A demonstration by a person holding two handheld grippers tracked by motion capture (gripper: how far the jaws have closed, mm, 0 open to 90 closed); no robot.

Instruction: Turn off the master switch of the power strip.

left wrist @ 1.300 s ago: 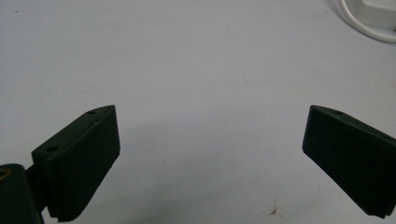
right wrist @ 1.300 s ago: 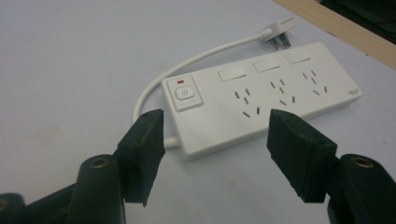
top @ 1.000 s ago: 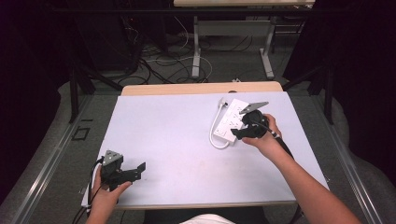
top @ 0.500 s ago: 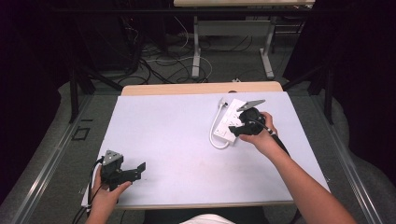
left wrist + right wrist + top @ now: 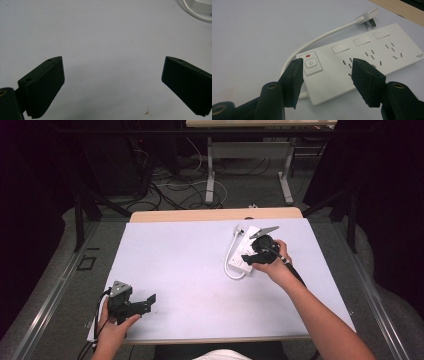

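High view: your right tongs [image 5: 248, 258] sit over the near end of the white power strip [image 5: 245, 251], which lies at the right-hand far part of the pale tabletop [image 5: 190, 270], angled away from you toward the wooden edge strip [image 5: 215, 214] at the back. Strip's white cord [image 5: 229, 265] loops off its left side along the tabletop and runs back to the plug [image 5: 239, 228] lying at the far end.

Right gripper view: right tongs [image 5: 325, 75] half-spread, jaws just been closing. They straddle the switch end of the power strip [image 5: 359, 62]; left jaw tip is just beside the power button [image 5: 311, 64] with its small red mark, right jaw is over the socket holes. Whether the pads press on the strip body you cannot tell from this angle; nothing is lifted. Plug [image 5: 369, 20] and cord [image 5: 317, 42] lie flat beyond.

Left gripper view: left tongs [image 5: 112, 87] spread wide over bare tabletop [image 5: 105, 37], nothing between the jaws. A bit of cord [image 5: 192, 12] shows at the top right corner, well apart.

High view again: your left tongs [image 5: 147, 303] rest low at the near left corner of the tabletop, pointing right.
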